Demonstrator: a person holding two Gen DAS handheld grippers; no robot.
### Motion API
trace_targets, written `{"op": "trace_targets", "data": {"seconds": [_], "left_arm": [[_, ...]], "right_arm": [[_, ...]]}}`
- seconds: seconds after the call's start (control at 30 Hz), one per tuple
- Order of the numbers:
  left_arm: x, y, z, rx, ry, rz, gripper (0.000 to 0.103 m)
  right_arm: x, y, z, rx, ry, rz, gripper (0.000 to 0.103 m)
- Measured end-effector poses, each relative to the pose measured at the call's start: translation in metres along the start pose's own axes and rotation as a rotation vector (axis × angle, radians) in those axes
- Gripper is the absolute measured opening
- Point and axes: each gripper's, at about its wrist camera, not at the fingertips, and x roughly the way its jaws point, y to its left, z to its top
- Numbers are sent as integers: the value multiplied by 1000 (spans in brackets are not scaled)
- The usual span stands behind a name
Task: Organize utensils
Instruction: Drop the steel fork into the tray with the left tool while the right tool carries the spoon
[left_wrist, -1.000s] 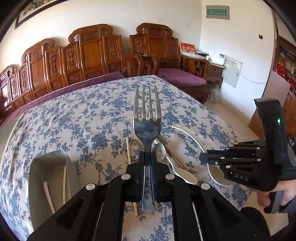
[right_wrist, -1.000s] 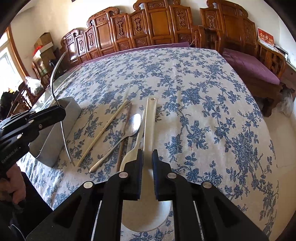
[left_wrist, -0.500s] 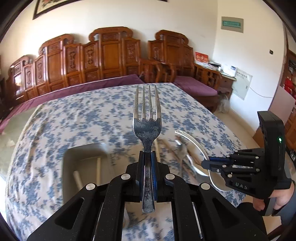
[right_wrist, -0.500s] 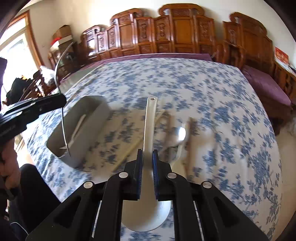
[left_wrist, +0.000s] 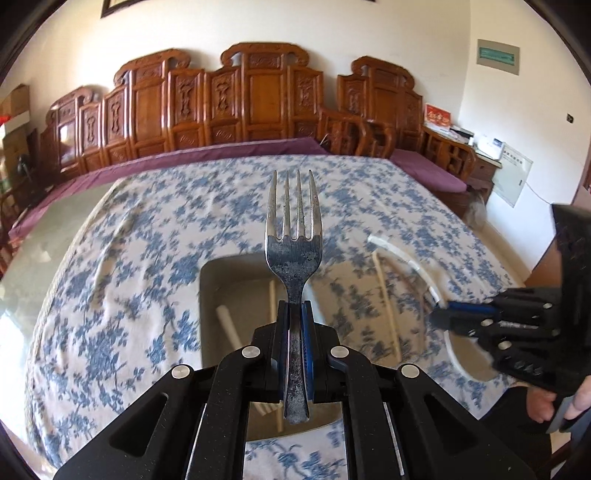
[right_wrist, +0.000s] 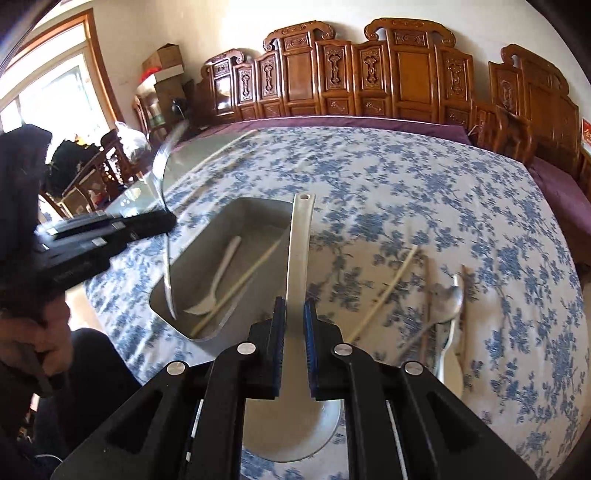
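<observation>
My left gripper (left_wrist: 294, 308) is shut on a metal fork (left_wrist: 293, 236), tines pointing forward, right over the grey metal tray (left_wrist: 210, 295). My right gripper (right_wrist: 293, 308) is shut on the handle of a white ladle (right_wrist: 298, 243), whose bowl hangs below the jaws; its handle end reaches over the tray's (right_wrist: 255, 206) right rim. In the tray lie a small white spoon (right_wrist: 221, 273) and a pale chopstick (right_wrist: 240, 284). The left gripper (right_wrist: 162, 221) with the fork (right_wrist: 162, 177) shows at left in the right wrist view; the right gripper (left_wrist: 443, 312) with the ladle (left_wrist: 402, 254) shows at right in the left wrist view.
On the blue-flowered tablecloth (right_wrist: 406, 177) right of the tray lie a pale chopstick (right_wrist: 384, 291), brown chopsticks (right_wrist: 428, 295) and a metal spoon (right_wrist: 452, 306). Carved wooden chairs (left_wrist: 258, 92) line the far side. A person's hand (right_wrist: 26, 332) holds the left gripper.
Both grippers have swung left with their utensils. The tray, earlier at lower left in both views, now lies under the fork and next to the ladle handle. Loose utensils shifted rightward in view.
</observation>
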Motion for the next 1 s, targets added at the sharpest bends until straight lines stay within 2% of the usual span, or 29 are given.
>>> {"op": "trace_targets", "data": {"seconds": [0.33, 1.0], "left_arm": [[32, 15, -15, -28, 69, 16, 6], [87, 25, -19, -26, 179, 67, 6]], "right_arm": [[7, 5, 2, 10, 5, 11, 12], [19, 0, 0, 33, 21, 29, 12]]}}
